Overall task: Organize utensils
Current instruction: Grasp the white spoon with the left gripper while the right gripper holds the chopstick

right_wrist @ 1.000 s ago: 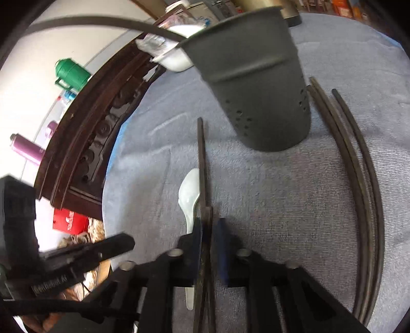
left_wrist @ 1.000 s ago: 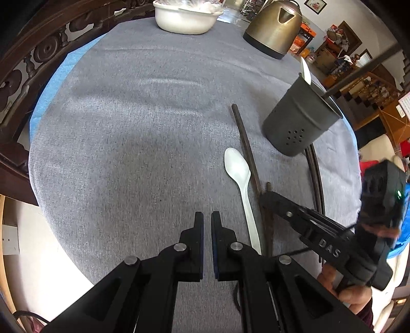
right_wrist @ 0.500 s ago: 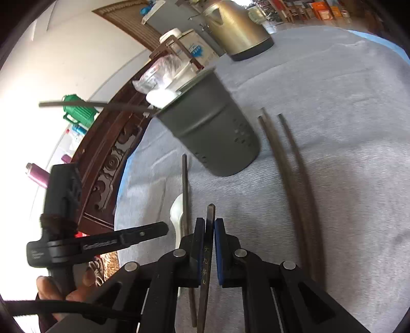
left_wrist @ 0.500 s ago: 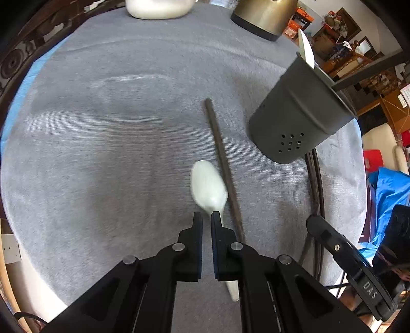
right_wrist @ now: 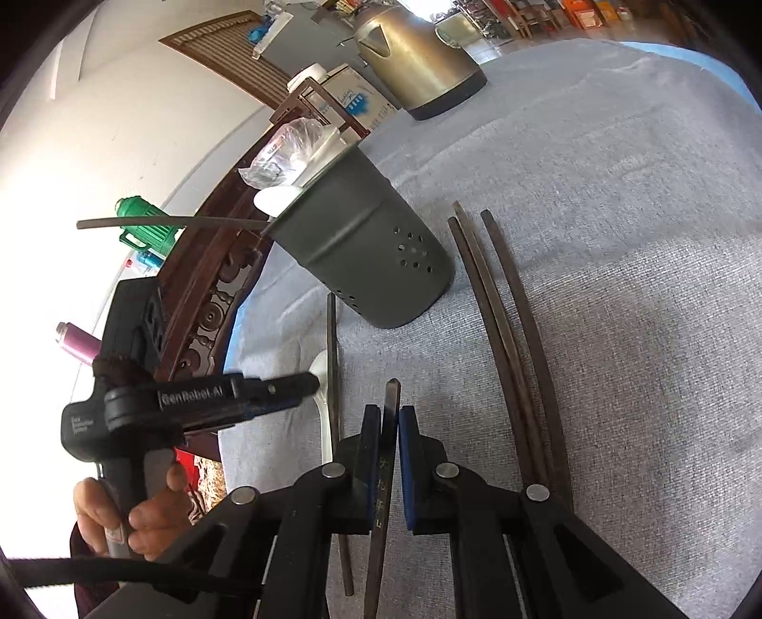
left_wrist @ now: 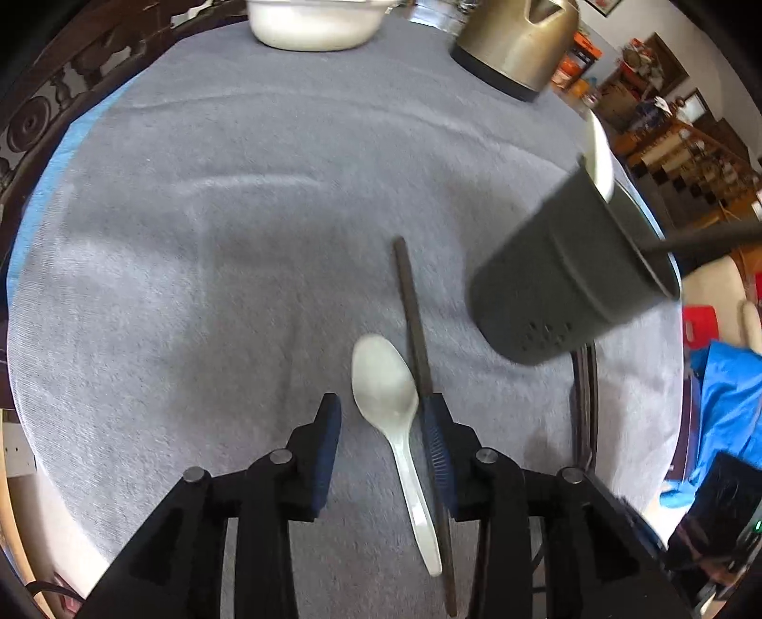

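Observation:
A white plastic spoon [left_wrist: 386, 395] lies on the grey cloth between the fingers of my left gripper [left_wrist: 381, 414], whose jaws are opening; the pads do not press it. A dark chopstick [left_wrist: 412, 324] lies alongside the spoon, passing under the right finger. My right gripper [right_wrist: 390, 416] is shut on another dark chopstick [right_wrist: 383, 476], held above the cloth with its tip just past the pads. The dark grey perforated utensil holder [right_wrist: 362, 252] stands ahead, with a white spoon [left_wrist: 600, 157] and a chopstick [right_wrist: 166, 221] in it.
Three dark chopsticks [right_wrist: 505, 343] lie on the cloth right of the holder. A brass-coloured kettle [left_wrist: 519, 43] and a white bowl [left_wrist: 314, 24] stand at the far edge. A carved wooden chair back [right_wrist: 214, 304] borders the round table's left side.
My left gripper moved over the white spoon and its jaws parted around it. My right gripper lifted its chopstick off the cloth and drew back from the holder.

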A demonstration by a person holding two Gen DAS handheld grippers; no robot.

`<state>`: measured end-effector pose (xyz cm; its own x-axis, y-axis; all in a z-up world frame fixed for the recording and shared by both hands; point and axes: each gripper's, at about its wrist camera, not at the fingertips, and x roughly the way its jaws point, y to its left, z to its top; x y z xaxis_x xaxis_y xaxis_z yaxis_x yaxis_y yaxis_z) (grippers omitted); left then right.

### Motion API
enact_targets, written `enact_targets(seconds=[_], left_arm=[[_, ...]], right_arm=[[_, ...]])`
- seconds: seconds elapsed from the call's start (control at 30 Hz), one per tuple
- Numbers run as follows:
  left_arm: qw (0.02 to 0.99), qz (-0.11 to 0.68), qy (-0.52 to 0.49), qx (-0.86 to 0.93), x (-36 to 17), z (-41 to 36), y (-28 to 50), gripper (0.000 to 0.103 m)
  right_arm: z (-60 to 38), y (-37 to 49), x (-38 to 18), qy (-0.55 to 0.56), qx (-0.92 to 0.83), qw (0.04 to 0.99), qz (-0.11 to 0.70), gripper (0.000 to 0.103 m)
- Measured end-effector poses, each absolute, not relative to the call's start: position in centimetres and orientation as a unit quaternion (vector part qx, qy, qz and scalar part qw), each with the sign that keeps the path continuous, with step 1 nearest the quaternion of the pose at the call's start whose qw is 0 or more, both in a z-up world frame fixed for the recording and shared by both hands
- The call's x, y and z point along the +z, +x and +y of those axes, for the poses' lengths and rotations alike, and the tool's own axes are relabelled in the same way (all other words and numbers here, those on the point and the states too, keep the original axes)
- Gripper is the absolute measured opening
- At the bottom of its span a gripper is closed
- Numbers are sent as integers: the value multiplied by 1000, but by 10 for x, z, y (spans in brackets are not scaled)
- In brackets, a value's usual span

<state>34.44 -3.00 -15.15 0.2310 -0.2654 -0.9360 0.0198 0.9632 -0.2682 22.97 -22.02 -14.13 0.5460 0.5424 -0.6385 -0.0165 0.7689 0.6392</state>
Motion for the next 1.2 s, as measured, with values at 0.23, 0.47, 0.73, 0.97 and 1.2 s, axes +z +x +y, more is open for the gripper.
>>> enact_targets(seconds=[0.23, 0.47, 0.73, 0.97, 1.2], left_arm=[[773, 620, -102, -90, -161, -30, 370, 37], [776, 616, -95, -97, -163, -33, 377, 38], [774, 619, -89, -104, -167, -28, 376, 35], [781, 612, -76, -100, -169, -21, 372, 35], [790, 603, -50, -99, -175, -46, 381, 34]], right_arm=[[-218, 229, -140, 293, 167, 829, 446, 8], [-225, 229, -141, 299, 157, 828, 447, 8], [-227, 225, -133, 295, 155, 834, 441, 8], [-227, 224, -135, 297, 154, 832, 442, 8], [-223, 222, -132, 289, 153, 837, 438, 8]])
